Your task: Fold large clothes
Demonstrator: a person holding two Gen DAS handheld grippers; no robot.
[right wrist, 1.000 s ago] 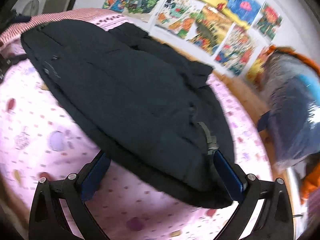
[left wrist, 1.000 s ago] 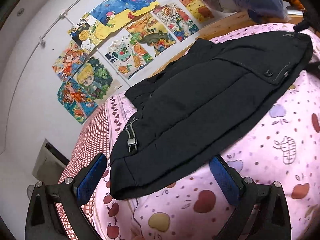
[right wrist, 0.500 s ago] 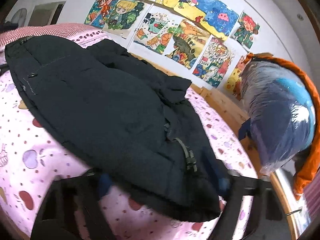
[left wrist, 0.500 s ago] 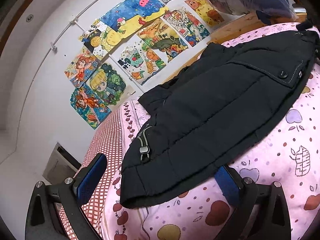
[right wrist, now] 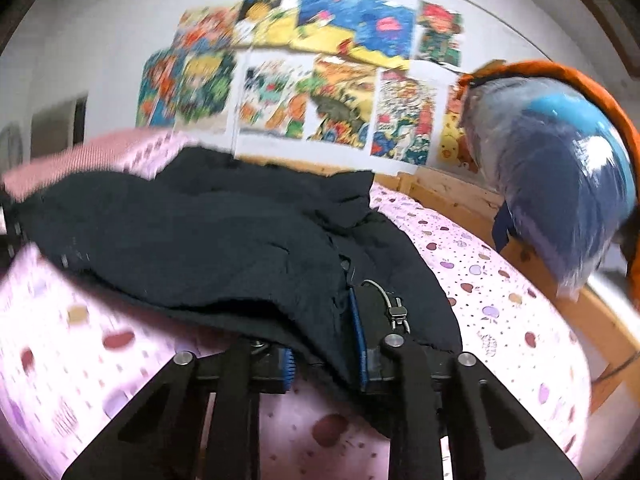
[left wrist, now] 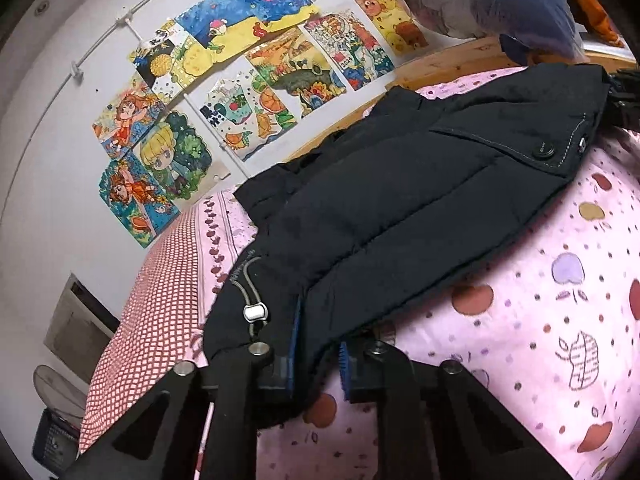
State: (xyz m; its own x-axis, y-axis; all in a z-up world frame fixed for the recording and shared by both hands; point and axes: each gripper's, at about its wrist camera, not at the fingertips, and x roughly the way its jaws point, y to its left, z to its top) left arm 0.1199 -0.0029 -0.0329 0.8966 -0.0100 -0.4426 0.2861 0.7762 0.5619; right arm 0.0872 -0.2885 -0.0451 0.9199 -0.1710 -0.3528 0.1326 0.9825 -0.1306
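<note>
Both tongs, the left gripper (left wrist: 318, 358) and right gripper (right wrist: 325, 356), are pinching the black jacket (left wrist: 400, 208) edge at 6 o'clock, ready to lift and fold it toward 12.

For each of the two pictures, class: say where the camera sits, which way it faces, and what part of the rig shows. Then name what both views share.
Left wrist: on the left gripper, low over the pink bedspread, facing the drawings on the wall; its fingers pinch the black jacket at the hem.
Right wrist: on the right gripper, facing the same wall, blurred; its fingers pinch the jacket's other end.
Shared: jacket, bedspread, drawings, the plastic-wrapped bundle.
</note>
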